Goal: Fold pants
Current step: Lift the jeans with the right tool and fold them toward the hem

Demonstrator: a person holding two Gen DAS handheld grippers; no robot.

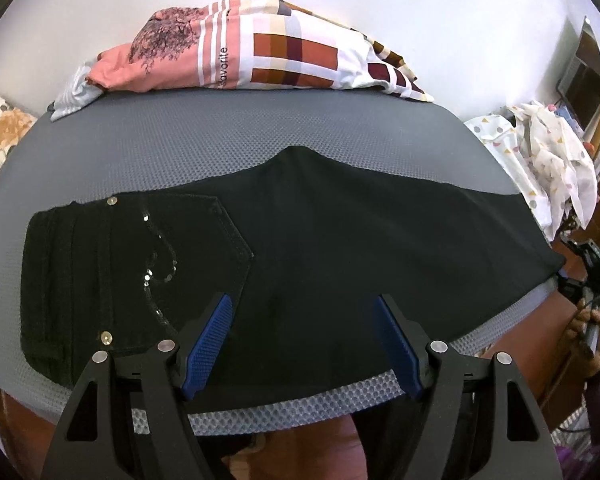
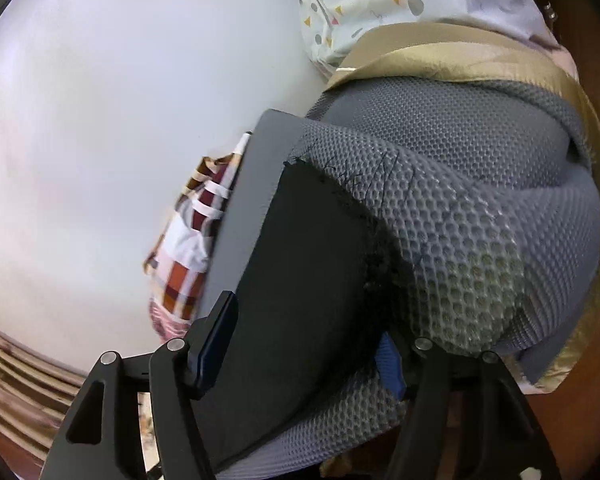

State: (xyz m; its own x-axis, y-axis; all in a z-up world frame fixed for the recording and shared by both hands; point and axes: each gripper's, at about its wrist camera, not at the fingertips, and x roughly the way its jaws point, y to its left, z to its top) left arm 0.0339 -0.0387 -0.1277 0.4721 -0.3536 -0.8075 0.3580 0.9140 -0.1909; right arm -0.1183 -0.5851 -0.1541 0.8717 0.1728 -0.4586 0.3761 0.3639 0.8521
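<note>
- Hovering my left tool (image 1: 303,340) above the near edge of the black pants (image 1: 300,248), jaws spread wide with nothing clamped
- Pants lie flat on the grey mesh tabletop (image 1: 180,140), waistband and sequinned back pocket (image 1: 168,256) at the left, legs running right
- My right tool (image 2: 306,344) sits at the leg end (image 2: 312,260), tilted, jaws apart with the cloth edge and mesh between them; one blue pad (image 2: 390,364) is half hidden, so I cannot tell if it presses
- Patchwork bedding (image 1: 260,48) is heaped along the far edge
</note>
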